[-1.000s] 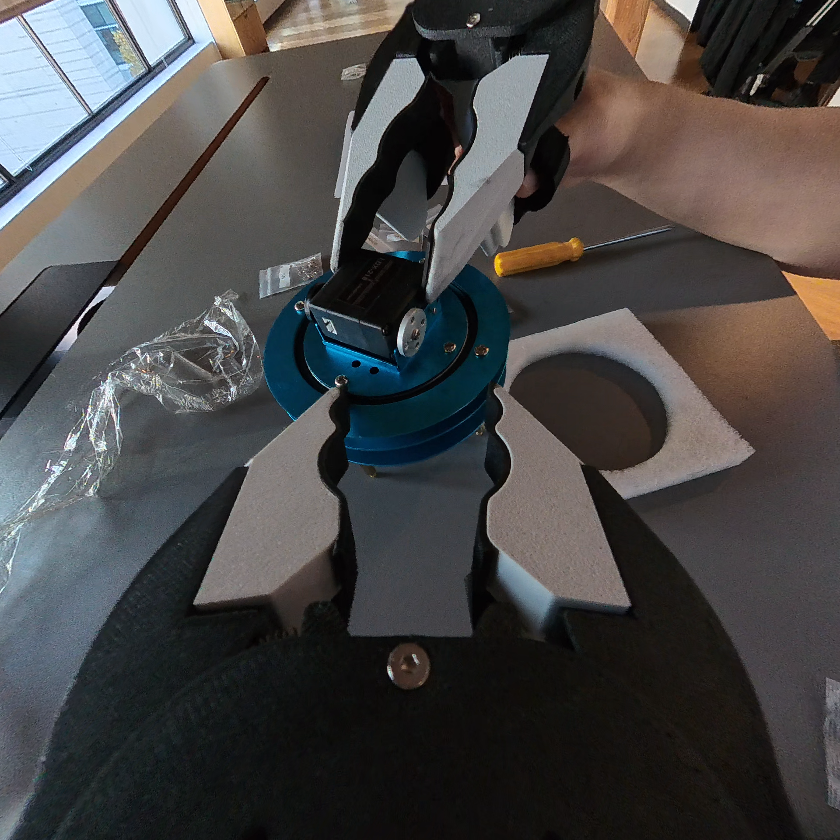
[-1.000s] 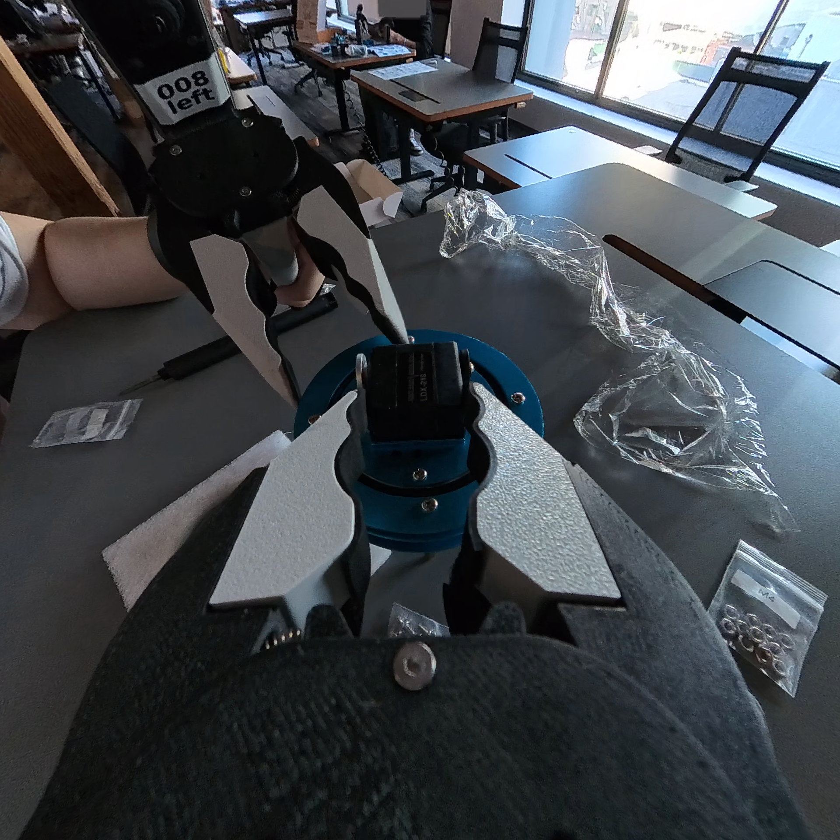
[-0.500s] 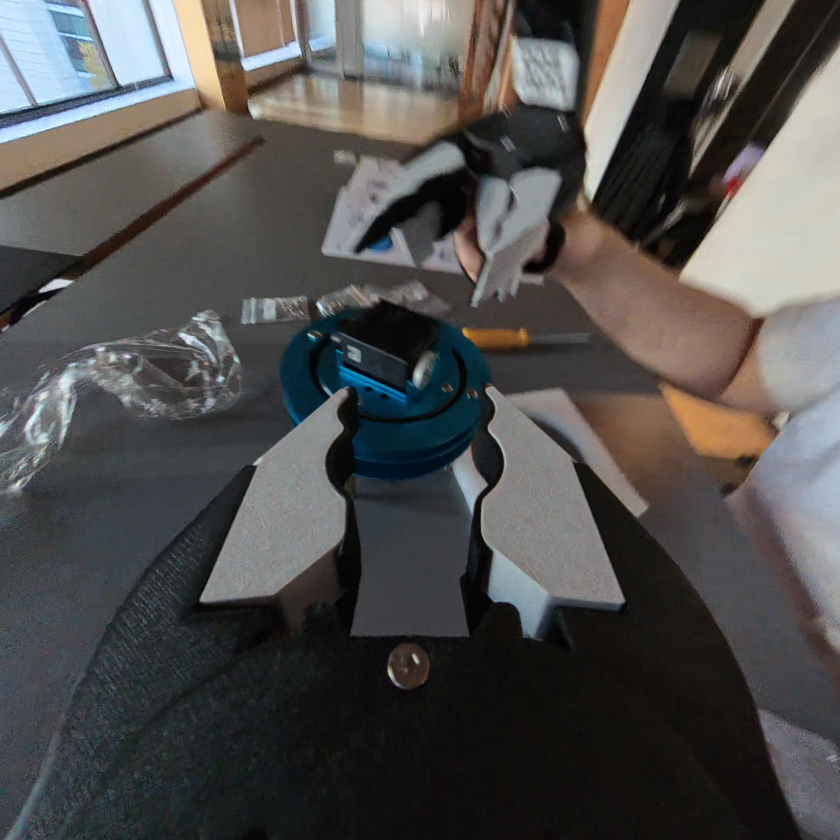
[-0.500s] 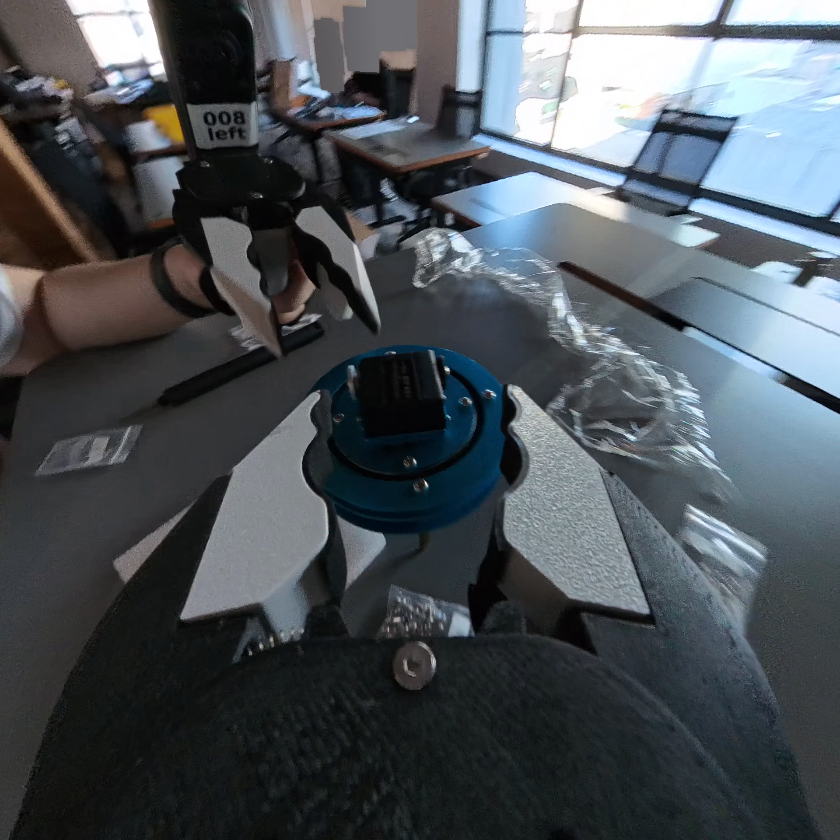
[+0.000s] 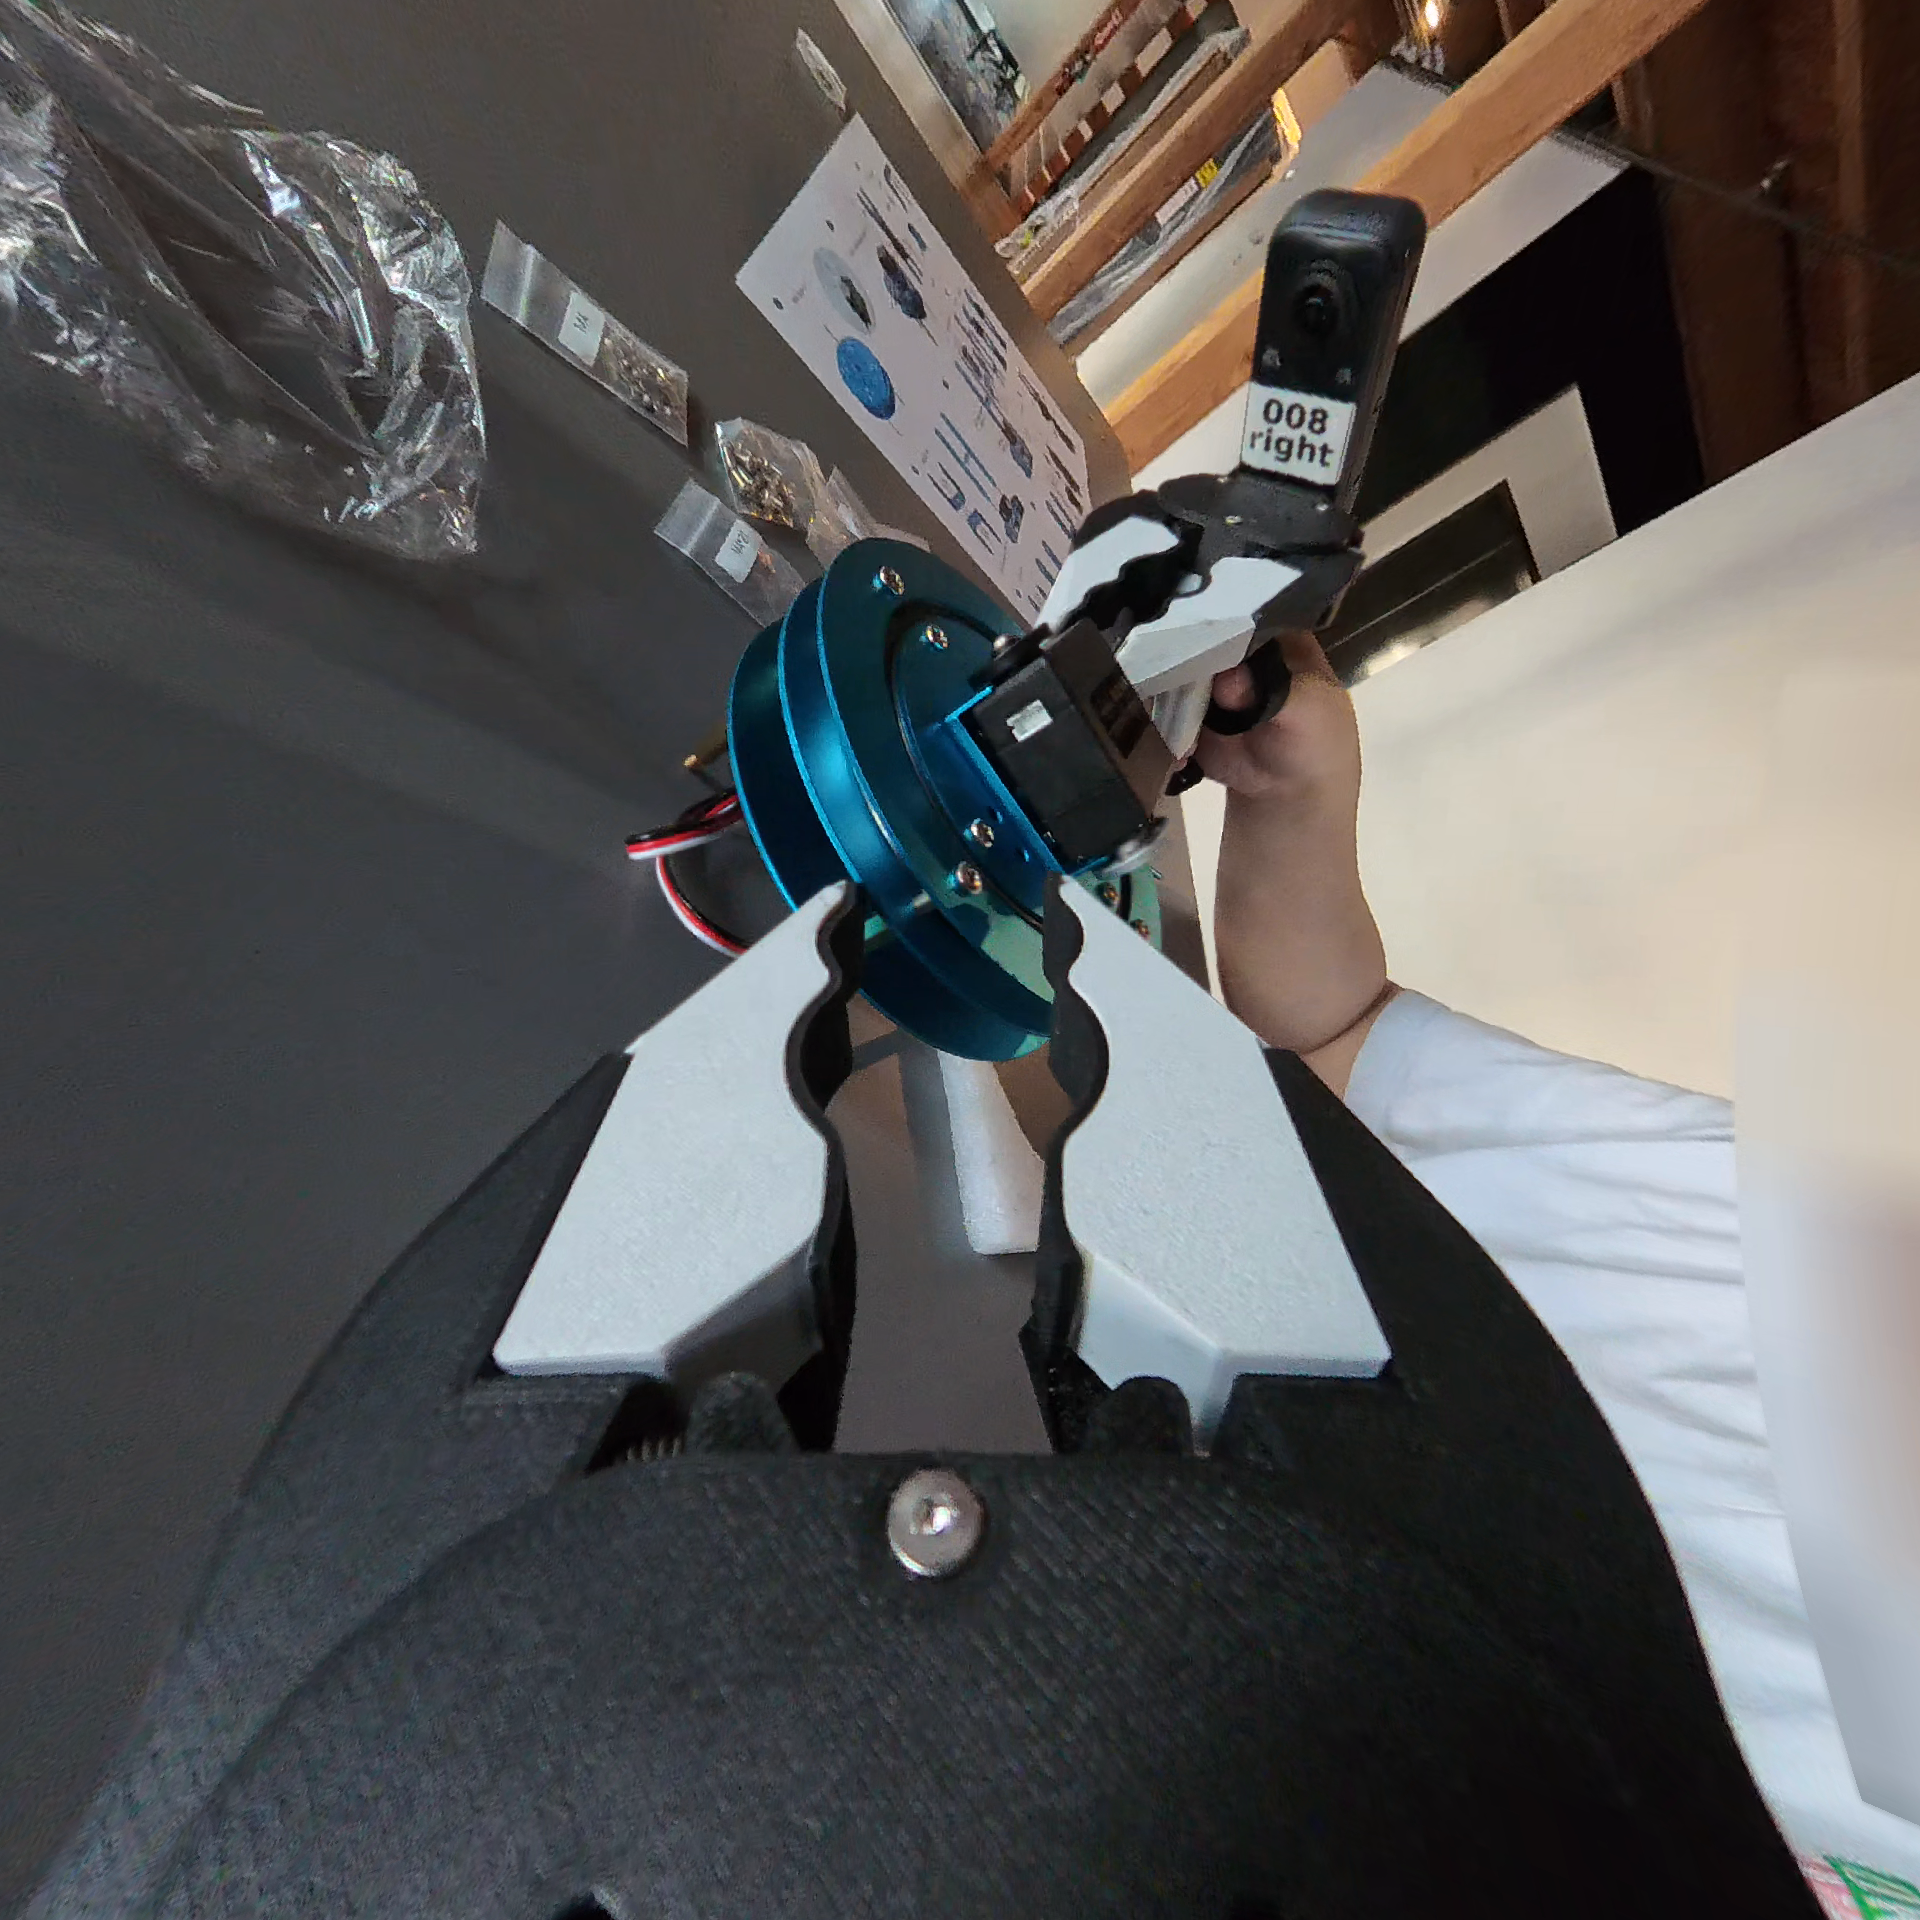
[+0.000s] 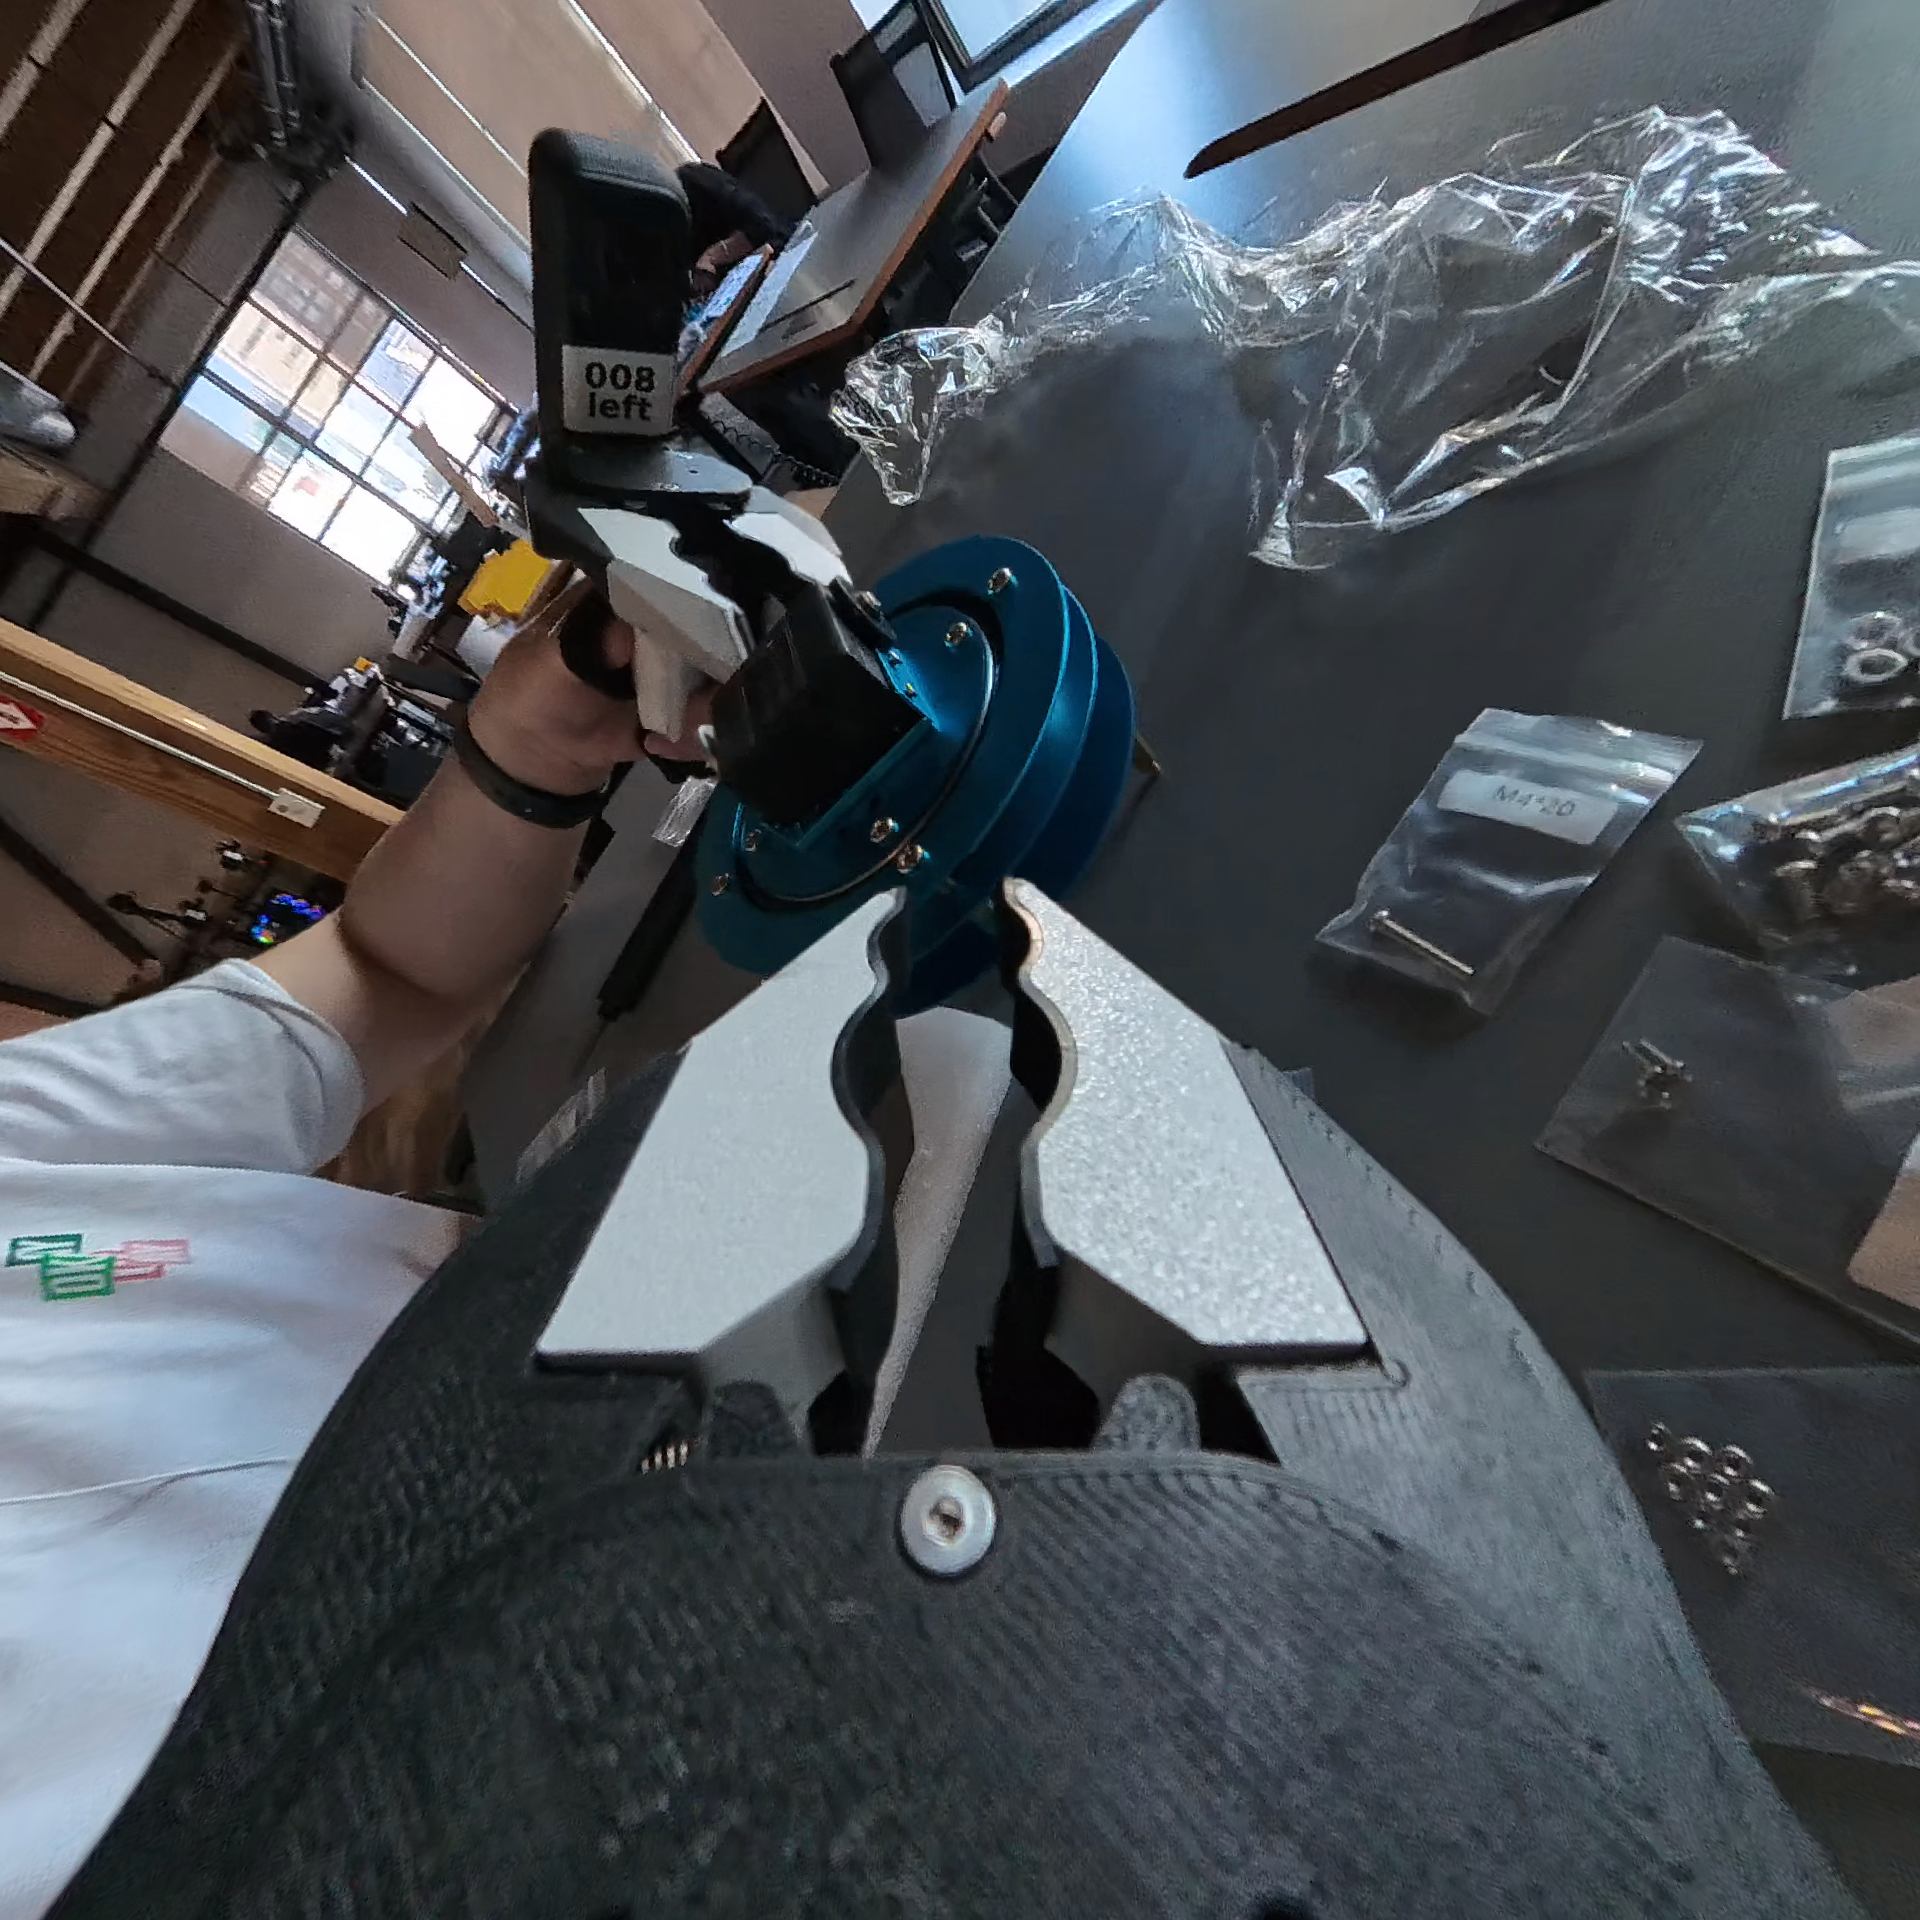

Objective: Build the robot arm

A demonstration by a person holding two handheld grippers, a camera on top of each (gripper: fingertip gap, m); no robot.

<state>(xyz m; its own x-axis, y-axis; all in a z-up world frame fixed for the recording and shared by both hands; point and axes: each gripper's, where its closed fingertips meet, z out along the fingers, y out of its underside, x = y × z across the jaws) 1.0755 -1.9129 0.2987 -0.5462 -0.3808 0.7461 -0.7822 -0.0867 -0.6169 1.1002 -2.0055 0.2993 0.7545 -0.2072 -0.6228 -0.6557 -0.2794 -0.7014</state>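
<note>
A blue metal disc assembly (image 5: 831, 748) with a black servo (image 5: 1070, 748) on its face is tilted on edge above the dark table (image 5: 312, 935). My left gripper (image 5: 948, 891) is shut on the disc's lower rim. My right gripper (image 6: 951, 894) is shut on the rim of the disc (image 6: 1049, 707) from the other side. In each view the far gripper's fingertips sit at the servo (image 6: 810, 707), and their contact is hidden. The right gripper shows far off in the left wrist view (image 5: 1117, 634), and the left gripper in the right wrist view (image 6: 764, 613). Red, white and black wires (image 5: 686, 862) hang under the disc.
Crumpled clear plastic (image 5: 291, 343) (image 6: 1455, 343) lies on the table. Several small bags of screws (image 6: 1507, 862) (image 5: 582, 332) and a printed sheet (image 5: 935, 343) lie beyond the disc. White foam (image 5: 987, 1164) lies below it. The person's arms and white sleeves flank it. Across from one pair of fingers to the other is roughly 11 cm.
The disc lay flat on the table with both grippers open near it. Now both are shut on its rim and it is raised and tipped on edge, with both views rotated.
</note>
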